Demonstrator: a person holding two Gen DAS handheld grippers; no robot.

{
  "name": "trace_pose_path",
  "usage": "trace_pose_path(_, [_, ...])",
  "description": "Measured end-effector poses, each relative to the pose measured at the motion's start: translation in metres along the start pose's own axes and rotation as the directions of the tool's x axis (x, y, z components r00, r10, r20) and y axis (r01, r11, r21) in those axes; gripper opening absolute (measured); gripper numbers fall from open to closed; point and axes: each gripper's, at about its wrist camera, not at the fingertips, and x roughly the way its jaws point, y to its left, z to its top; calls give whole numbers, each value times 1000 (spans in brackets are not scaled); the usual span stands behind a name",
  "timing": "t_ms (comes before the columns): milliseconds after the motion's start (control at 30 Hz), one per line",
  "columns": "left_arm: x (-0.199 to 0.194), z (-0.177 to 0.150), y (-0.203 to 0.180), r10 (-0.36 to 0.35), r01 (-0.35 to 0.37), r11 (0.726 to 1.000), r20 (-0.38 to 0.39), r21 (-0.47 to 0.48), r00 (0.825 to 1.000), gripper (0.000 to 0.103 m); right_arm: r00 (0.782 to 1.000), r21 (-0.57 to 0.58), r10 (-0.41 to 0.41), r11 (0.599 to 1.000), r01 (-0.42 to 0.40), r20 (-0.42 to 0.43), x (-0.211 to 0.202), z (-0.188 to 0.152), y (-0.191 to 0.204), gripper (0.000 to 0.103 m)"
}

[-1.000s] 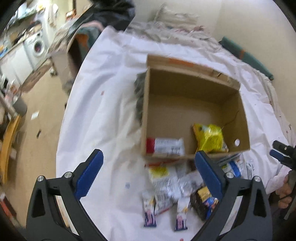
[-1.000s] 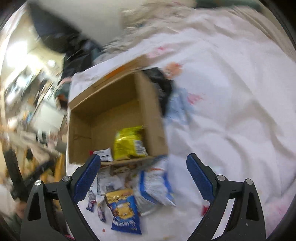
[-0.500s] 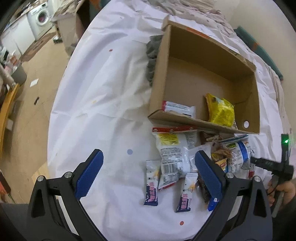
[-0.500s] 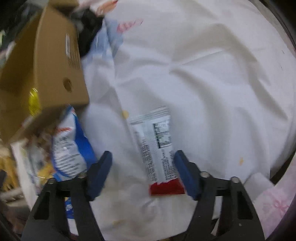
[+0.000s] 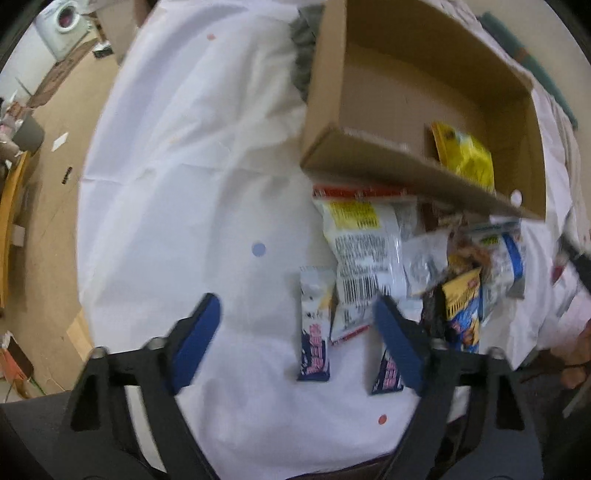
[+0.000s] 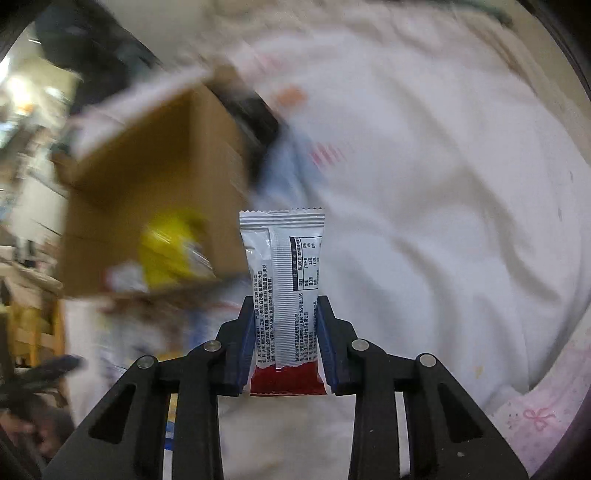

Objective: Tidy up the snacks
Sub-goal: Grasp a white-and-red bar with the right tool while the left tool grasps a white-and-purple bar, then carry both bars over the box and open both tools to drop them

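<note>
White sheet underneath, right gripper clamping silver-red snack bar, left gripper spread wide, cardboard box ahead.

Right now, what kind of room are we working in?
Probably a home, maybe a laundry or utility corner. A washing machine stands at the far left, a cardboard box sits on a white cloth-covered table, and snack packets lie loose beside the box.

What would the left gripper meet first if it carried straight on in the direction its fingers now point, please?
Probably the white tablecloth: the open left gripper aims at bare cloth, with a small white-and-blue packet just inside its right finger. Depth is hard to judge; the cardboard box lies further on.
</note>
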Motion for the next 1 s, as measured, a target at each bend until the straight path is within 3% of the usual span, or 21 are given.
trace_pose_path(100, [16,-7,1,-15,15,1000,-77,-2,997,48,998,-7,37,999,-37,54,-12,-1,7,33])
trace_pose_path(233, [31,-14,-6,11,-6,999,-124,41,992,46,997,23,67,997,-68,37,-10,2,1,33])
trace_pose_path(333, [39,-16,-13,46,-37,997,-118,73,992,44,999,23,44,999,-44,-4,4,2,7,33])
trace_pose_path(433, [48,-15,-15,58,-48,996,-133,77,989,34,999,34,42,999,-41,-29,9,2,11,33])
trace_pose_path(500, [51,-15,-16,88,-77,993,-131,86,988,16,999,32,42,999,-41,-26,8,2,11,33])
trace_pose_path(667, [46,-21,-18,77,-63,992,-132,107,988,14,998,44,61,997,-60,-34,6,2,11,33])
trace_pose_path(800, [26,-18,-5,61,-58,997,-65,49,996,14,997,43,70,997,-69,-34,2,1,14,33])
trace_pose_path(867, [9,-16,-3,71,-71,997,16,28,997,14,996,45,83,996,-82,-22,-1,1,15,33])
trace_pose_path(1000, [-23,-18,-16,68,-80,995,178,66,982,14,994,31,110,993,-110,3,-5,3,23,33])
